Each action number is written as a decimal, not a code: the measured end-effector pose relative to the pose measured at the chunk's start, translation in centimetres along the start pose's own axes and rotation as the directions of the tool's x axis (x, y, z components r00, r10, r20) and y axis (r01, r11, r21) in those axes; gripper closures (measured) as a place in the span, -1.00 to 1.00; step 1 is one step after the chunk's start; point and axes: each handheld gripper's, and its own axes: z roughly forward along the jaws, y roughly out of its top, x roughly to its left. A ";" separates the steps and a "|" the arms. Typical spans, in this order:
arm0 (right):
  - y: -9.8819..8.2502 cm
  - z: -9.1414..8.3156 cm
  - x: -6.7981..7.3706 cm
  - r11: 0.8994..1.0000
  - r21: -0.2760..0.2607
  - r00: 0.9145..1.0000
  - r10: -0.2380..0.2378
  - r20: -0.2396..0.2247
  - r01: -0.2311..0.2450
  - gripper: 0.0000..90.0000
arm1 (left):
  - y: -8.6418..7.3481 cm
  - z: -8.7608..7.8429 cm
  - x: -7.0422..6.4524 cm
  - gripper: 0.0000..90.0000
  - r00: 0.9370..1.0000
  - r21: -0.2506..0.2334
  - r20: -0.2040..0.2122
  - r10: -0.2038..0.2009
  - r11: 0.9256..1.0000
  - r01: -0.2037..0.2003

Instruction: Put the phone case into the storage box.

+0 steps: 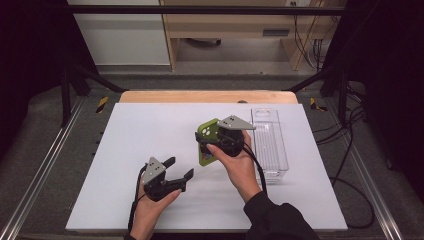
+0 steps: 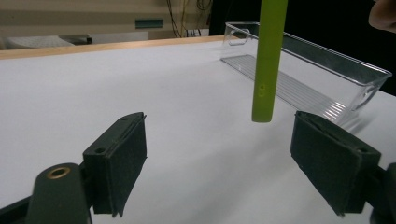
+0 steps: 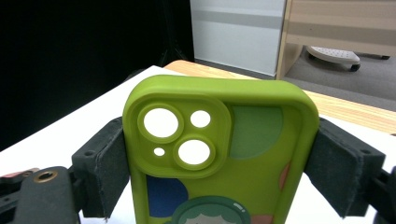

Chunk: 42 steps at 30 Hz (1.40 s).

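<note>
- Nearest me, my left gripper (image 1: 180,169) sits low over the white table (image 1: 140,130), jaws spread wide with nothing between them.
- My right gripper (image 3: 219,158) clamps a green phone case (image 3: 219,140) by its sides, lifted off the table mid-scene.
- Right of it lies a clear plastic bin (image 1: 270,145).

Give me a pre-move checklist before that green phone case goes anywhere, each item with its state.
1. Right gripper shut on the phone case, a pad on each side edge: ok.
2. Case lifted clear of the table: ok, seen in the left gripper view.
3. Left gripper open and holding nothing: ok.
4. Clear bin has nothing in it: ok.
5. Firmness of the grip: cannot tell.
</note>
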 end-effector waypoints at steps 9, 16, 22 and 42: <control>1.1 0.3 -1.3 1.000 -0.008 1.000 -0.004 0.025 0.004 -0.64 | 0.3 -0.4 0.3 -0.86 0.999 -0.003 -0.029 0.019 1.000 -0.019; 2.6 -0.3 -2.2 1.000 -0.025 0.999 -0.007 0.045 0.008 -0.64 | 0.5 -0.6 0.4 -0.89 0.999 -0.009 -0.034 0.023 1.000 -0.023; 3.4 -0.6 -3.2 1.000 -0.029 0.999 -0.002 0.048 0.004 -0.64 | 0.2 -0.7 0.1 -0.90 0.998 0.001 -0.042 0.035 0.999 -0.035; 5.6 -0.5 -6.1 0.999 -0.041 0.995 0.029 0.097 -0.025 -0.64 | 0.4 -2.0 1.8 -0.94 0.995 -0.034 -0.096 0.038 0.999 -0.042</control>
